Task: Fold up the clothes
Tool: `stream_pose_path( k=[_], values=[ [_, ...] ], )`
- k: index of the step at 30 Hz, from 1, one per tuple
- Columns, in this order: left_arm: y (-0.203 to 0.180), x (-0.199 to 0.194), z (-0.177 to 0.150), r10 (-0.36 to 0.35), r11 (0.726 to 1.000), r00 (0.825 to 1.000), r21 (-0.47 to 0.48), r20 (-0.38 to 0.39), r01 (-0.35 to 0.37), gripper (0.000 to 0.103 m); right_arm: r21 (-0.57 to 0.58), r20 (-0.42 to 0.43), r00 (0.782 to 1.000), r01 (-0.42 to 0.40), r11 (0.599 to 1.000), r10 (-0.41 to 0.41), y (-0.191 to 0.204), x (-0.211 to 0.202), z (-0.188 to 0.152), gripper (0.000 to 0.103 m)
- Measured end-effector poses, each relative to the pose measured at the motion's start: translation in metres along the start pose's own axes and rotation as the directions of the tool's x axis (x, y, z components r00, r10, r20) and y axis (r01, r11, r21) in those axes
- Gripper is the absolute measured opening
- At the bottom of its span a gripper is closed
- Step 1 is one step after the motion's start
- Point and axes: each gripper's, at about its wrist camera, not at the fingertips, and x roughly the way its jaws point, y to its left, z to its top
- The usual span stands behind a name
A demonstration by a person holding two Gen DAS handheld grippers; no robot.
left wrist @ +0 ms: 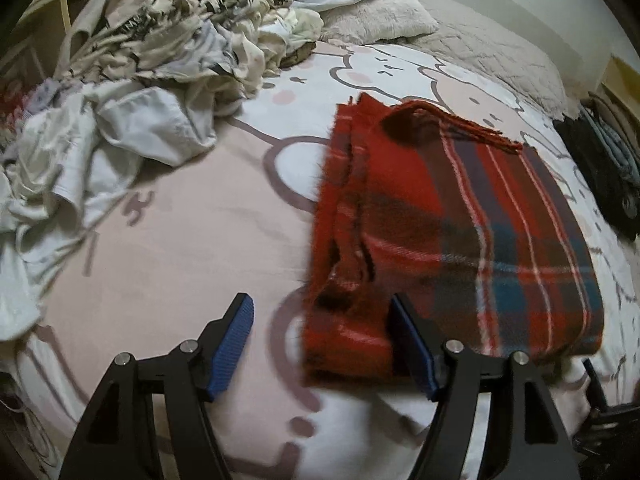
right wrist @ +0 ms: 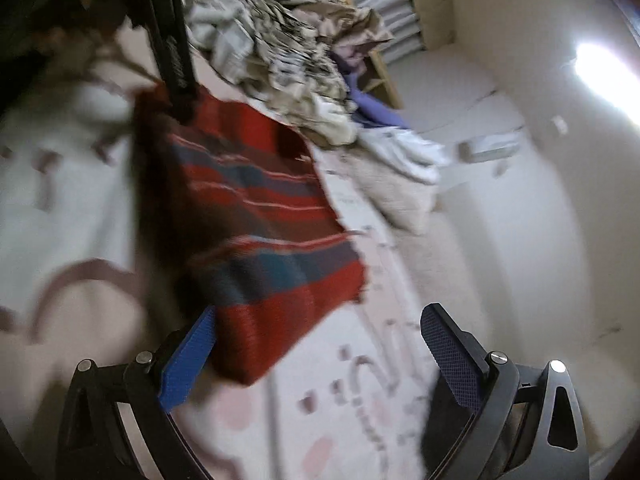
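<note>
A red plaid scarf (left wrist: 460, 220) with a fringe lies folded flat on the pink cartoon-print bed sheet (left wrist: 192, 232). My left gripper (left wrist: 320, 304) hovers open over its near left corner; that corner lies between the blue pads, which do not press on it. The right wrist view is blurred. There the scarf (right wrist: 256, 208) reaches toward my right gripper (right wrist: 322, 312), which stands wide open with the scarf's corner beside its left pad and nothing gripped. A black finger (right wrist: 176, 64) of the left gripper shows at the scarf's far corner.
A big heap of unfolded pale clothes (left wrist: 160, 52) fills the left and back of the bed. A fluffy pillow (left wrist: 384, 20) and a quilted cover lie at the back right. Dark folded garments (left wrist: 608, 168) sit at the right edge. A wall with a bright lamp (right wrist: 600, 72) is beyond the bed.
</note>
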Motion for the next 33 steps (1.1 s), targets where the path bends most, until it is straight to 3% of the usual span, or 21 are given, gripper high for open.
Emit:
stream_pose_path(
  k=[3,4,5,6,8,9,13,15,16,19,23,26,29,31,33],
  values=[
    [0.019,-0.01,0.003,0.064,0.998,0.998,-0.015,-0.004,-0.064,0.071,0.133,-0.005,0.993,-0.114,0.985,0.116,-0.016,-0.017,0.004,0.099],
    [0.026,-0.014,0.006,0.077,0.997,0.997,-0.028,-0.004,-0.077,0.07,0.18,-0.004,0.99,-0.14,0.974,0.143,-0.021,-0.02,0.005,0.091],
    [0.032,-0.02,0.01,0.088,0.995,0.996,-0.042,0.0,-0.088,0.07,0.248,-0.01,0.984,-0.168,0.954,0.176,-0.029,-0.018,0.006,0.074],
    [0.036,-0.027,0.015,0.093,0.995,0.996,-0.048,0.012,-0.092,0.07,0.316,-0.015,0.978,-0.194,0.929,0.209,-0.038,-0.015,0.007,0.066],
    [0.034,-0.043,0.026,0.08,0.996,0.995,-0.033,0.056,-0.078,0.068,0.446,-0.004,0.959,-0.252,0.859,0.283,-0.05,0.0,0.007,0.043],
    [0.033,-0.051,0.031,0.074,0.997,0.994,-0.025,0.078,-0.072,0.068,0.508,0.005,0.948,-0.277,0.815,0.319,-0.057,0.007,0.007,0.037],
    [0.005,-0.068,0.055,-0.051,0.998,0.992,0.043,0.115,0.047,0.068,0.671,0.03,0.894,-0.35,0.654,0.448,-0.06,0.042,0.004,0.034],
    [-0.02,-0.063,0.067,-0.15,0.986,0.984,0.083,0.095,0.142,0.068,0.709,0.001,0.865,-0.354,0.61,0.501,-0.05,0.058,-0.002,0.034],
    [-0.031,-0.059,0.073,-0.19,0.979,0.979,0.096,0.077,0.182,0.068,0.719,-0.01,0.856,-0.353,0.599,0.517,-0.044,0.063,-0.005,0.034],
    [-0.067,-0.03,0.087,-0.279,0.951,0.96,0.14,0.008,0.276,0.068,0.719,-0.003,0.855,-0.358,0.596,0.518,-0.036,0.068,-0.01,0.035],
    [-0.092,0.024,0.108,-0.266,0.944,0.961,0.178,-0.079,0.276,0.068,0.724,0.012,0.842,-0.379,0.576,0.539,-0.037,0.072,-0.01,0.035],
    [-0.082,0.059,0.133,-0.269,0.95,0.955,0.13,-0.126,0.285,0.068,0.731,0.024,0.837,-0.388,0.562,0.547,-0.037,0.072,-0.013,0.035],
    [-0.063,0.084,0.164,-0.198,0.973,0.972,0.091,-0.127,0.21,0.068,0.729,0.032,0.837,-0.394,0.56,0.547,-0.037,0.071,-0.015,0.035],
    [-0.047,0.087,0.184,-0.099,0.99,0.991,0.095,-0.086,0.107,0.068,0.733,0.034,0.834,-0.395,0.553,0.551,-0.036,0.072,-0.016,0.035],
    [-0.028,0.086,0.2,-0.009,0.996,0.999,0.093,-0.049,0.014,0.068,0.738,0.034,0.829,-0.397,0.546,0.558,-0.036,0.073,-0.017,0.035]
  ],
)
